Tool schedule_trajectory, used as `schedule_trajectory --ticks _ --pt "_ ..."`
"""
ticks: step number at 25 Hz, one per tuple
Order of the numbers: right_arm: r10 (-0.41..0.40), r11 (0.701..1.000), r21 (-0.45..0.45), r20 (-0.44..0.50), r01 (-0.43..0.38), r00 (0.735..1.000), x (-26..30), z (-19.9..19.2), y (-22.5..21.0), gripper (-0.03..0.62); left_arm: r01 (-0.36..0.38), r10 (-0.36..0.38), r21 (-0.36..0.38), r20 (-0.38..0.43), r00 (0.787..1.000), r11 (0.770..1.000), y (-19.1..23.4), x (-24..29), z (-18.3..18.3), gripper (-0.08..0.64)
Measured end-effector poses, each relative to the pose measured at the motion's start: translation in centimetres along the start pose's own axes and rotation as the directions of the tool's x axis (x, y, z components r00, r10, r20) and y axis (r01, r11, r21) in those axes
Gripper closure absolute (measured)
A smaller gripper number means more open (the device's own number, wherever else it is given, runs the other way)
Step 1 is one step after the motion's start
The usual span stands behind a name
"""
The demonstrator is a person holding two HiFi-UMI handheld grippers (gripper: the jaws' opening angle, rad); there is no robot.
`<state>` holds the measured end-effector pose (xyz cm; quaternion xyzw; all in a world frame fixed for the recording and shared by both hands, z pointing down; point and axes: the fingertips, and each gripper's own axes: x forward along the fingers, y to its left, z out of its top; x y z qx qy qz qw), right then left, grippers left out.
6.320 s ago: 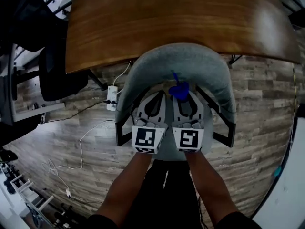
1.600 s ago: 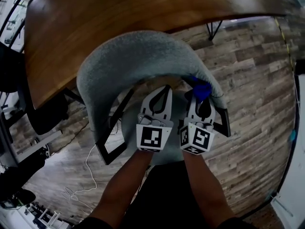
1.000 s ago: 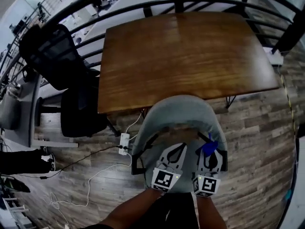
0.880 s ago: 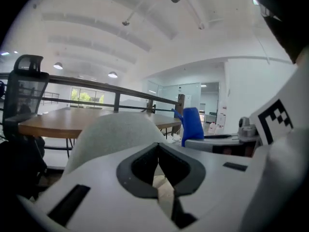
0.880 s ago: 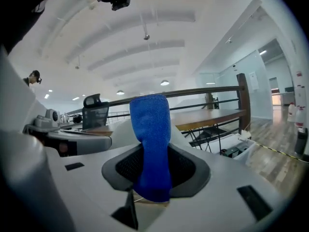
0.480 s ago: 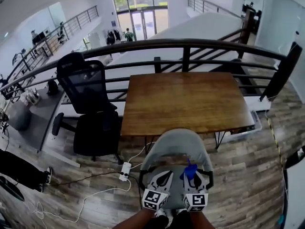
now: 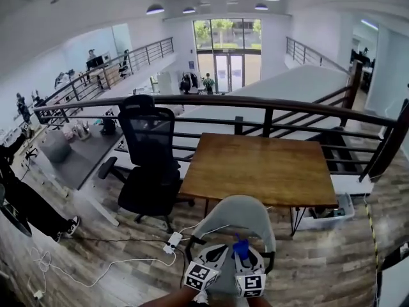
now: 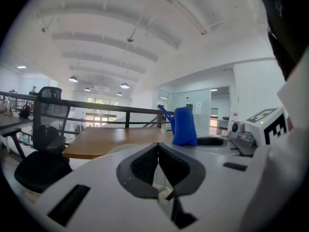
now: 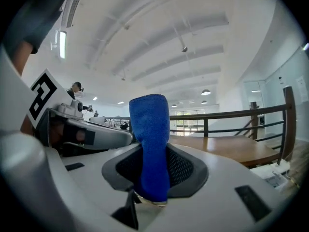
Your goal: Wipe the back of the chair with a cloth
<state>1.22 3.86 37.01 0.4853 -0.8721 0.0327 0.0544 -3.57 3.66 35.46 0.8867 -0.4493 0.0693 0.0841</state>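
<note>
Chair: seat mostly hidden under both grippers, legs hidden beneath it. Left gripper and right gripper: the hands holding them are hidden behind the marker cubes, and the forearms are cut off by the head view's bottom edge. Cloth: lower end buried between the right jaws, fold can't be made out. Person at far left is cut by the picture edge, only dark legs and a shoe showing. Bin is partly hidden under the worktop. Office chair: base partly hidden behind its seat. People by the far doors are too small to make out.
</note>
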Motion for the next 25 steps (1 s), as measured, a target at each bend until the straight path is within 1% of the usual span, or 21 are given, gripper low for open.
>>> schedule_trajectory --ticks 3,5,8,11,17,19,22,25 --pt "0.060 0.998 -0.029 0.038 -0.059 0.997 -2.1 1.7 0.3 0.466 -0.064 0.065 -0.058 0.029 0.997 0.996 -1.5 -1.7 0.8 0.552" --pt "0.074 0.996 -0.046 0.057 -0.071 0.996 -3.5 2.8 0.0 0.465 -0.111 0.116 -0.089 0.048 0.992 0.990 -2.0 -2.5 1.2 0.552" --pt "0.079 0.996 -0.048 0.060 -0.077 0.995 -5.5 3.4 -0.6 0.465 -0.157 0.163 -0.084 0.063 0.985 0.984 -3.0 -3.2 1.9 0.552" --pt "0.079 0.996 -0.042 0.052 -0.077 0.995 -7.2 3.1 -1.1 0.465 -0.182 0.186 -0.065 0.070 0.980 0.981 -4.4 -3.6 2.0 0.552" --pt "0.092 0.995 -0.050 0.079 -0.088 0.993 -9.0 3.4 -1.1 0.465 -0.206 0.209 -0.053 0.064 0.976 0.977 -6.9 -4.4 1.1 0.552" --pt "0.100 0.994 -0.047 0.091 -0.096 0.991 -9.0 3.7 -0.9 0.465 -0.207 0.212 -0.066 0.072 0.975 0.976 -7.3 -4.4 1.3 0.552" --pt "0.113 0.993 -0.049 0.099 -0.109 0.989 -9.4 4.1 -0.4 0.465 -0.213 0.224 -0.110 0.102 0.969 0.971 -7.1 -4.9 2.3 0.552" --pt "0.124 0.991 -0.052 0.096 -0.120 0.988 -9.8 4.1 0.0 0.465 -0.239 0.251 -0.097 0.133 0.959 0.966 -6.5 -5.7 3.4 0.552"
